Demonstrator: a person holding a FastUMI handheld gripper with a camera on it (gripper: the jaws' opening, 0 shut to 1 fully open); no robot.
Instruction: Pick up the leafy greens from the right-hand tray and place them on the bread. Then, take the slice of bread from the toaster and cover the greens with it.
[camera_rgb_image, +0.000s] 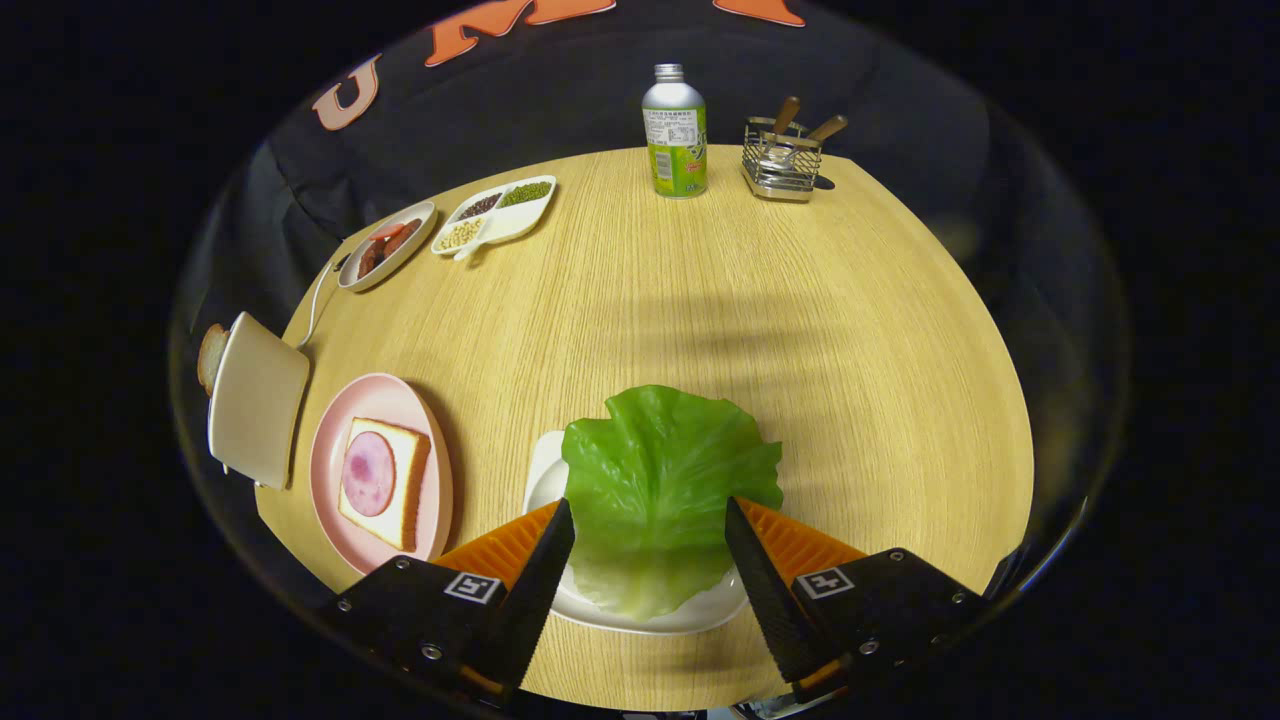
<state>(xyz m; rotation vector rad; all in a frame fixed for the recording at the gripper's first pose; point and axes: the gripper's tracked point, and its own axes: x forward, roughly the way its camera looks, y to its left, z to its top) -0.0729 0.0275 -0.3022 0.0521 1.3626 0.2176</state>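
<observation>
Claw (650, 545) spread wide, fingers either side of the green crinkled lettuce leaf (660, 490), not pressing it. Leaf lies flat on a white tray (640, 615) at the desk's near edge, long axis running away from the claw, pale stem end nearest. To its left, pink round plate (330, 450) with a bread slice (385, 482) topped by a pink ham round; beyond that a cream toaster (255, 400) at the left edge, bread (210, 355) in its slot. Far edge: metal bottle (674, 135), wire utensil caddy (782, 160).
</observation>
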